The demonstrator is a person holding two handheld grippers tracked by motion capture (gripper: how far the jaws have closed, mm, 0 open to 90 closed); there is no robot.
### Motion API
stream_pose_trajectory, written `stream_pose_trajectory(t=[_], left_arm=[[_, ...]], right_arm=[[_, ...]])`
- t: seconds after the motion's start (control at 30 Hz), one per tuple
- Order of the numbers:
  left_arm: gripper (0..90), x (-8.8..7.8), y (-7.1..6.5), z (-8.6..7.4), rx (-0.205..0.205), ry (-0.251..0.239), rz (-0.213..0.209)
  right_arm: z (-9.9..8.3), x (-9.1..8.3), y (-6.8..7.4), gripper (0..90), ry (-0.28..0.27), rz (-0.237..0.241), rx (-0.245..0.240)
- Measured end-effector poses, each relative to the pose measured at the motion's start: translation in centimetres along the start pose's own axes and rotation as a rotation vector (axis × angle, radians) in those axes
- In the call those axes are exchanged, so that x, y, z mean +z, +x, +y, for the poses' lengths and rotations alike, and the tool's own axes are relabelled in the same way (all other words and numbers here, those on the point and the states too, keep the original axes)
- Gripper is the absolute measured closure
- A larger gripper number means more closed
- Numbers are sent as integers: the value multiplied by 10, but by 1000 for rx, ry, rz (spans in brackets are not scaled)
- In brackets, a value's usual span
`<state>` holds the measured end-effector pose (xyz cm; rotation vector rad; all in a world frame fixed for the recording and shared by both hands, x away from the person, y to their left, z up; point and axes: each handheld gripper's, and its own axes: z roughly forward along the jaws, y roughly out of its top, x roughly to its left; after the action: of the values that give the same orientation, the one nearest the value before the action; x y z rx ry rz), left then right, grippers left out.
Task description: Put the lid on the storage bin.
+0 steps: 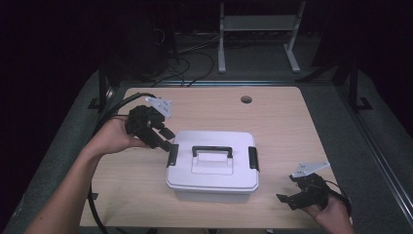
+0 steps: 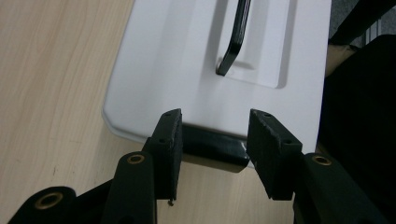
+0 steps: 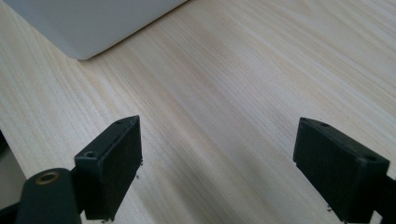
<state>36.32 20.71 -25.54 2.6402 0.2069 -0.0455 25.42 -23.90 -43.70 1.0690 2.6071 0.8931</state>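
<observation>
While left gripper (image 2: 212,154) fingers straddle box latch (image 2: 212,149) apart, right gripper (image 3: 217,168) gapes over table (image 3: 233,93)

A lab-like recording room: beyond the bare wooden table (image 1: 282,117), loose cables (image 1: 187,61) trail over grey carpet (image 1: 253,61) beside a white metal stand (image 1: 258,29) in darkness.

A pale wooden tabletop (image 1: 282,122) with a small round cable hole (image 1: 246,99) near its far edge; beyond it, a white metal frame stand (image 1: 258,29) on grey floor amid black cables (image 1: 192,58)
</observation>
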Motion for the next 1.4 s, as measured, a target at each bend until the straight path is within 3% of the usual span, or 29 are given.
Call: stream_pose_trajectory(t=[0.67,0.8,1.4], left_arm=[[483,9,4,-41,-46,-29,27],[462,12,5,-53,-75,-43,34],[368,22,4,-83,-125,-69,54]], right_arm=[[-4,-1,-2,146,-4,2,16],[-5,-1,-3,146,-1,0,21],[-4,0,-1,144,5,1,15]])
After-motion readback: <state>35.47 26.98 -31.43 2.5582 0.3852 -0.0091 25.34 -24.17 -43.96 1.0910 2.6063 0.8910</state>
